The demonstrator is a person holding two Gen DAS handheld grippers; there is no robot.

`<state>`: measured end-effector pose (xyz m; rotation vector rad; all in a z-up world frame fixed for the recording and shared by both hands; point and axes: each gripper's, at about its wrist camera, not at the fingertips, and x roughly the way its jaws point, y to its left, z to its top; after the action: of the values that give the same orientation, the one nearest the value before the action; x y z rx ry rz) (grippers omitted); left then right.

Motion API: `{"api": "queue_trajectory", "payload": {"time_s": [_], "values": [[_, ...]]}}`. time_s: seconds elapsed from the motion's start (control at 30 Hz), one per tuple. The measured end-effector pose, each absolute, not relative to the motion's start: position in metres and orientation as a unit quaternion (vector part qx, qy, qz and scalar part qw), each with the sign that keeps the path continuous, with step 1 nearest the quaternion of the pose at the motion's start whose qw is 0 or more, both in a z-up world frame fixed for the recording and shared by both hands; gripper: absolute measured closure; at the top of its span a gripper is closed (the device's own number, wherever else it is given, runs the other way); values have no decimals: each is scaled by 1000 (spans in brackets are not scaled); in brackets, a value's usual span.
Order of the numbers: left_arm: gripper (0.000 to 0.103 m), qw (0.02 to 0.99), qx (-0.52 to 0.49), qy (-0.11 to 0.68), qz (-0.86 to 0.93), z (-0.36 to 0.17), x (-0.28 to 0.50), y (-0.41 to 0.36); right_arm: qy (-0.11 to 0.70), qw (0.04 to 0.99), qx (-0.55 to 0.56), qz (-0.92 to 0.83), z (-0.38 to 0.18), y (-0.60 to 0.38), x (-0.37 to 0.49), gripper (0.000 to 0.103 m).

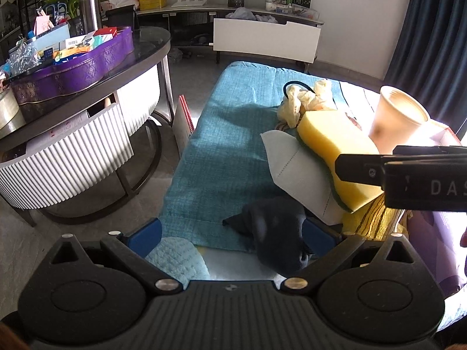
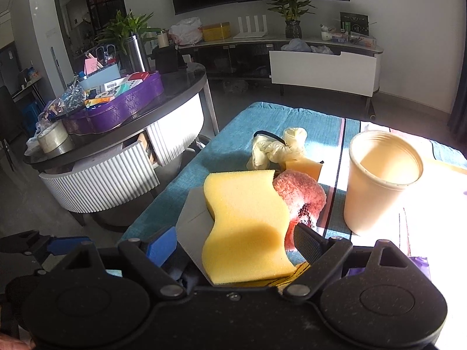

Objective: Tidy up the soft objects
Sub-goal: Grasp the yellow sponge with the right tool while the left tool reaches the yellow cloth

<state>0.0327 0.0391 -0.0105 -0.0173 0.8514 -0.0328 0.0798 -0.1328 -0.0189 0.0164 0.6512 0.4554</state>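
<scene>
A teal cloth (image 1: 221,145) fills mid-frame. At centre right of it the yellow sponge (image 2: 248,224) lies on a white mask (image 1: 300,169) (partly hidden). The right gripper (image 2: 236,248) gapes around the sponge; the left gripper (image 1: 233,233), lower centre, gapes beside a dark sock (image 1: 277,233).

Only legible text you've got: "DAS" in pale capitals, cut off by the frame edge, on the black body of the right gripper (image 1: 426,185) in the left wrist view. Box labels on the side table are unreadable.
</scene>
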Motion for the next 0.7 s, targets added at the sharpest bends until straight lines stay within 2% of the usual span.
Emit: {"api": "queue_trajectory", "payload": {"time_s": [0.7], "values": [[0, 911, -5, 413, -16, -13, 37, 45, 346, 916, -8, 205, -34, -116, 104, 1]]}}
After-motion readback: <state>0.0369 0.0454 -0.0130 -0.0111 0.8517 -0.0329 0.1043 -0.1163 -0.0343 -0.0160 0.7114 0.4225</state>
